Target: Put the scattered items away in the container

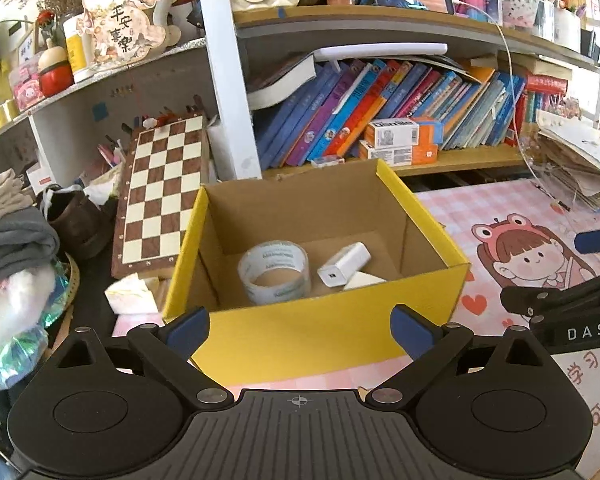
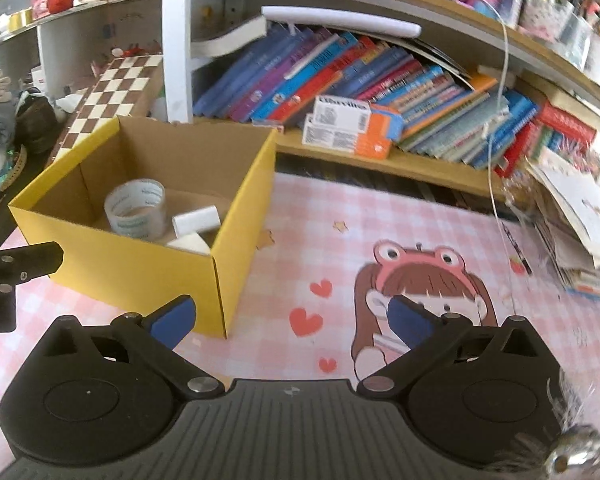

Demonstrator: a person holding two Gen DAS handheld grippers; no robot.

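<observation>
From the left wrist, the yellow box (image 1: pixel 320 332) stands open just ahead, holding a tape roll (image 1: pixel 275 272), a white charger (image 1: pixel 344 266) and a white wedge-shaped piece (image 1: pixel 364 281) touching it. The left gripper (image 1: pixel 300 326) is spread wide, empty, before the near wall.

From the right wrist, the box (image 2: pixel 132 268) sits left on the pink mat (image 2: pixel 440 240), with bare mat to its right. The right gripper (image 2: pixel 292 316) gapes wide, holding nothing.
</observation>
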